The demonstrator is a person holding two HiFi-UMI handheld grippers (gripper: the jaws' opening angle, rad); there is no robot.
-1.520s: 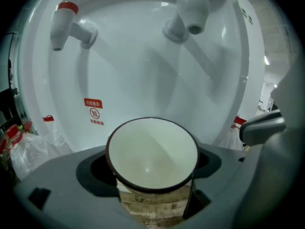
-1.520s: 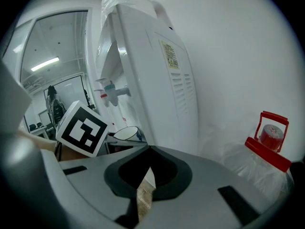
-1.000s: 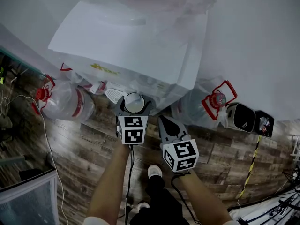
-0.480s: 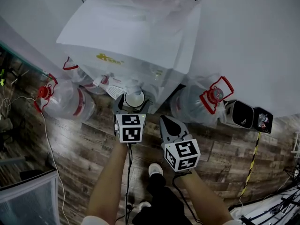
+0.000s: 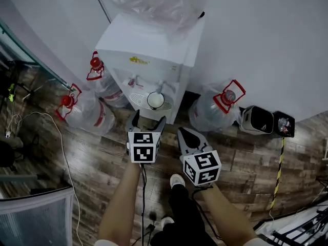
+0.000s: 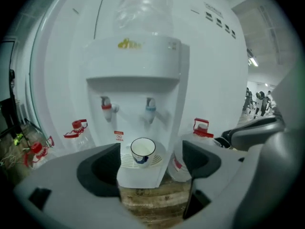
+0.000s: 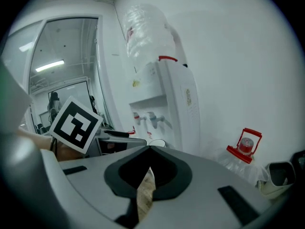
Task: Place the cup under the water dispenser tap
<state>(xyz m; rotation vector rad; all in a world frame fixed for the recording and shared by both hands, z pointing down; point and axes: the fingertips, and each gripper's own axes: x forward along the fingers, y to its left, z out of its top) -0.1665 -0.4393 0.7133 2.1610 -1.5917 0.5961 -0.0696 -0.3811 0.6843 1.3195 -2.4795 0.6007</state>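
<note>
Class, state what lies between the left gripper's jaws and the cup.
Only the front of the drip tray and wood floor lie between the left gripper and the cup, as the left gripper view shows.

Three big clear water jugs with red caps and handles sit on the dark wooden plank floor point(image 5: 87, 163). One jug point(image 5: 84, 116) is at the left, a second point(image 5: 105, 86) is behind it near the white wall point(image 5: 266, 45), and a third point(image 5: 210, 114) is at the right. Beside the third are a white-and-black box point(image 5: 254, 120) and a smaller black one point(image 5: 283, 123). A white cable point(image 5: 65, 163) trails across the planks at the left, and a yellow-and-black striped strip point(image 5: 277, 168) runs along at the right.
</note>
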